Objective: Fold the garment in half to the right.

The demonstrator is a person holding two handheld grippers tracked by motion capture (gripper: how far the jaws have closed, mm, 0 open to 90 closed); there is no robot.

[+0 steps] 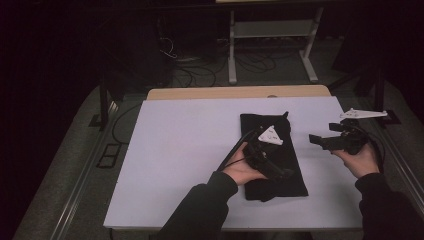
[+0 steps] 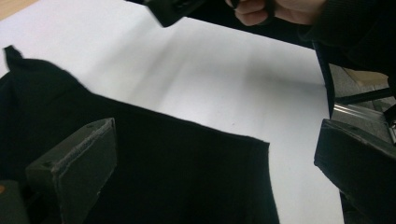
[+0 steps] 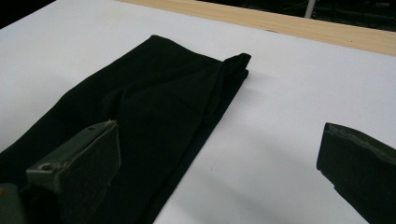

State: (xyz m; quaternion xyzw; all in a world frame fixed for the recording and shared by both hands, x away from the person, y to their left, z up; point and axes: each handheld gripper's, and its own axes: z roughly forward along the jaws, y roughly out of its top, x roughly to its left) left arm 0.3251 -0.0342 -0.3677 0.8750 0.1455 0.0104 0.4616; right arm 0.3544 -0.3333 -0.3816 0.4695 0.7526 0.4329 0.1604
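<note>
A black cloth point(image 1: 260, 122) lies folded into a long strip on the white table cover point(image 1: 190, 150), right of centre. My left gripper point(image 1: 280, 172) hovers over the cloth's near half, its grey three-cornered plate point(image 1: 270, 135) on top. In the left gripper view the left gripper point(image 2: 215, 177) stands wide open above the cloth point(image 2: 177, 163), with nothing between its jaws. My right gripper point(image 1: 320, 141) is held just right of the cloth and points left at it. Seen in its own view, the right gripper point(image 3: 219, 172) is wide open and empty, with the cloth point(image 3: 163, 93) at its left jaw.
A bare wooden strip point(image 1: 225, 92) runs along the table's far edge. Behind the table stand a metal-framed rack point(image 1: 270, 30) and loose cables point(image 1: 200, 70) on the floor. The other hand point(image 2: 271, 9) shows at the top of the left gripper view.
</note>
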